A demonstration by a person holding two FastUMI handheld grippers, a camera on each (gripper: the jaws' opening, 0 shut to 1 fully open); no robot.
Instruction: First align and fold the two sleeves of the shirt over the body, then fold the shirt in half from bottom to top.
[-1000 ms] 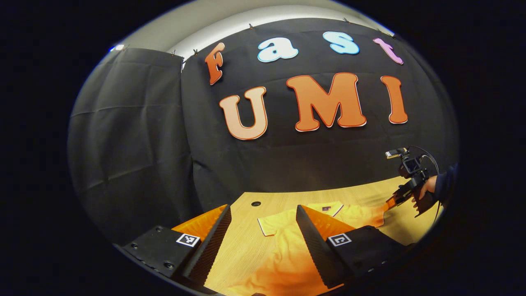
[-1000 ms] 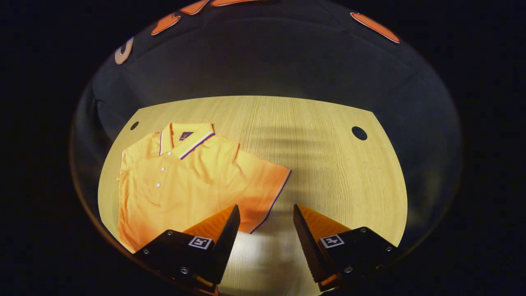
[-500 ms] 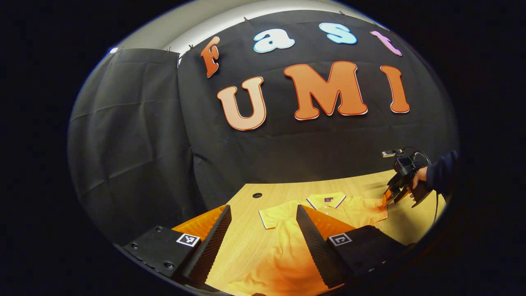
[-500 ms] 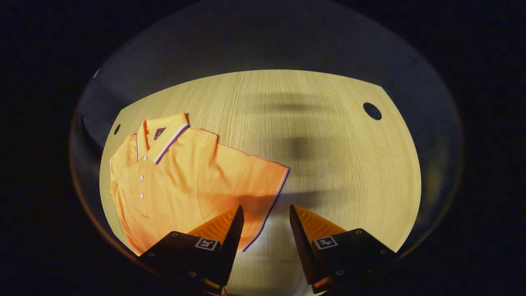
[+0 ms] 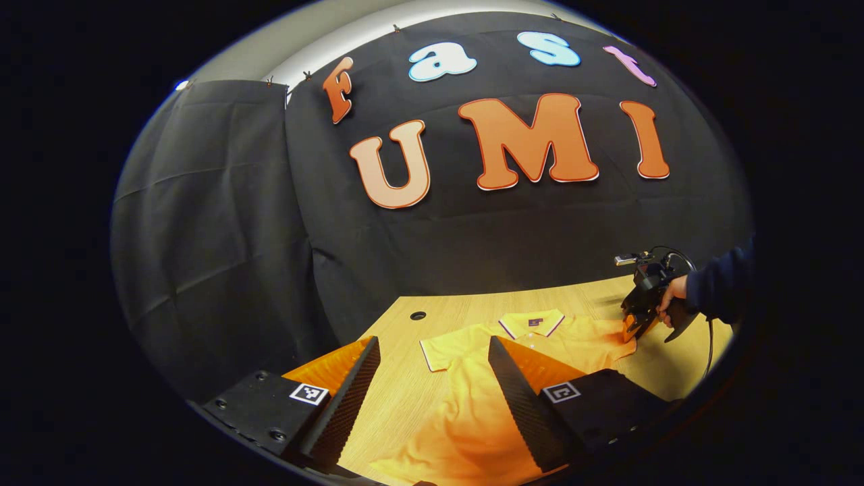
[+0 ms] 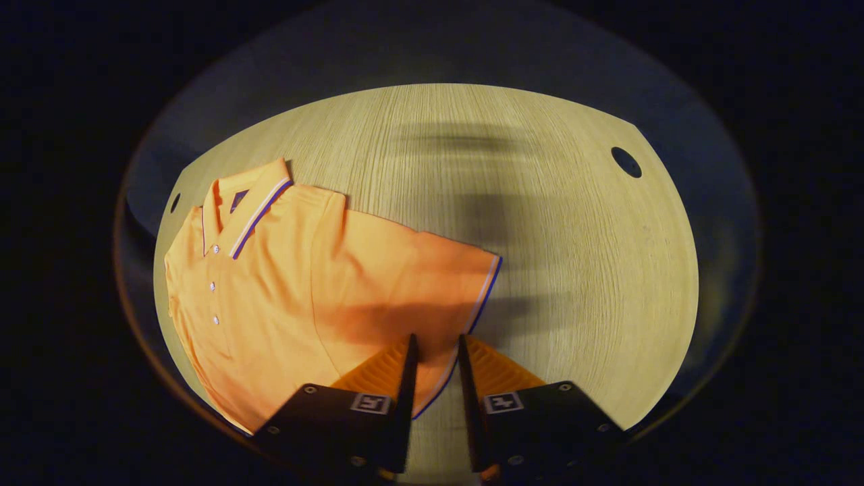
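We see the orange shirt [image 6: 283, 283] lying flat on the wooden table [image 6: 574, 270], collar toward the far edge. The right gripper [image 6: 434, 358] has its fingers nearly together around the striped hem of one sleeve [image 6: 432, 283]; whether they pinch it, we cannot tell. The left gripper [image 5: 432, 378] hovers wide open above the shirt body.
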